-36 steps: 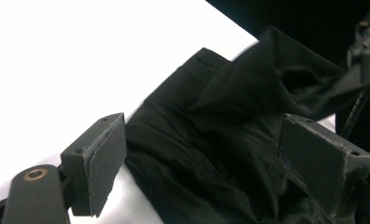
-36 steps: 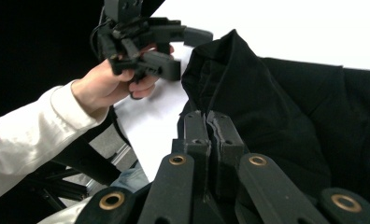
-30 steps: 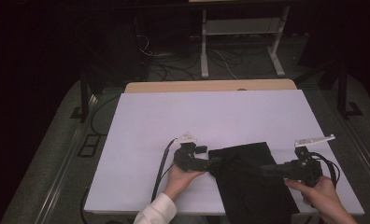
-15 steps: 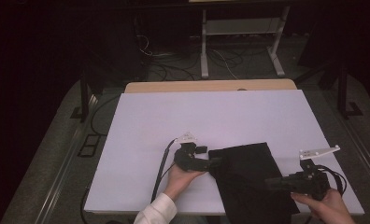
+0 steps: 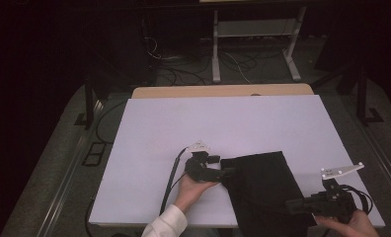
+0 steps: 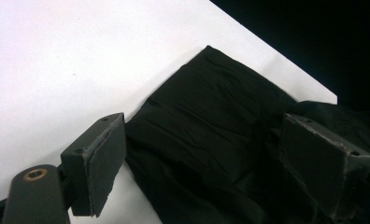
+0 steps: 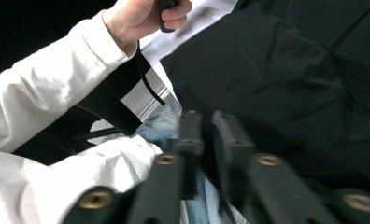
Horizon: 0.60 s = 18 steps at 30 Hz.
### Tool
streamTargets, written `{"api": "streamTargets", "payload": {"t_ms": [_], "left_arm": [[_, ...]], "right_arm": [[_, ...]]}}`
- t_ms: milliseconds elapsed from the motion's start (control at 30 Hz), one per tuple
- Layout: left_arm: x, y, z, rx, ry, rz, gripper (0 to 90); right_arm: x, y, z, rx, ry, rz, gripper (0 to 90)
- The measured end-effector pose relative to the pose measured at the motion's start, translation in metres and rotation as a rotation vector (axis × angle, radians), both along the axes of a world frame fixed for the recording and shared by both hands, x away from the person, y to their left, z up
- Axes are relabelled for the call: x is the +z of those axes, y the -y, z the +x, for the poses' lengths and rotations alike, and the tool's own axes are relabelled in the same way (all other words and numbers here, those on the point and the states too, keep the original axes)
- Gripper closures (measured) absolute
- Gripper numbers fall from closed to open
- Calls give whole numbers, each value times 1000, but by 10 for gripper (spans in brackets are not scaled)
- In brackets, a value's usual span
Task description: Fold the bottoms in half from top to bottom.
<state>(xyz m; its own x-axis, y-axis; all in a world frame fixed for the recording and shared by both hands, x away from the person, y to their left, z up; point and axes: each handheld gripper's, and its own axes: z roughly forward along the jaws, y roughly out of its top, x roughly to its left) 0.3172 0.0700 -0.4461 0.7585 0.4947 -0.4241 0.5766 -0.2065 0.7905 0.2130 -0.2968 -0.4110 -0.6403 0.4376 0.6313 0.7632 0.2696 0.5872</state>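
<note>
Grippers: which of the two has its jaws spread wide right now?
The left gripper: its jaws stand far apart over the black cloth. The right gripper has its jaws nearly together, just starting to open at the cloth's near edge.

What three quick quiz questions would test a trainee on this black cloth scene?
1. True or false: the cloth hangs over the table's near edge.
2. Which gripper has its jaws standing wide either side of the cloth's edge: left or right?
3. What colour is the sleeve behind the left gripper?

Key
1. True.
2. Left; no pad presses the cloth. The right gripper's jaws are close together and have just been opening.
3. White.
</note>
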Motion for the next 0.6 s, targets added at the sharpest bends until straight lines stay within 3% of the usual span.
{"api": "streamTargets", "payload": {"t_ms": [100,233,267,467,600], "left_arm": [[0,0,0,2,-2,-1,152],[0,0,0,1,-6,0,152],[0,1,0,1,-10,1,149],[0,1,0,5,-7,9,144],[0,1,1,6,-5,13,143]], "right_arm": [[1,0,3,-18,21,-13,624],[1,-1,10,-47,40,-27,554],[1,-1,16,-76,72,-33,489],[2,-2,39,-127,135,-74,281],[0,-4,56,-153,156,-98,277]]}}
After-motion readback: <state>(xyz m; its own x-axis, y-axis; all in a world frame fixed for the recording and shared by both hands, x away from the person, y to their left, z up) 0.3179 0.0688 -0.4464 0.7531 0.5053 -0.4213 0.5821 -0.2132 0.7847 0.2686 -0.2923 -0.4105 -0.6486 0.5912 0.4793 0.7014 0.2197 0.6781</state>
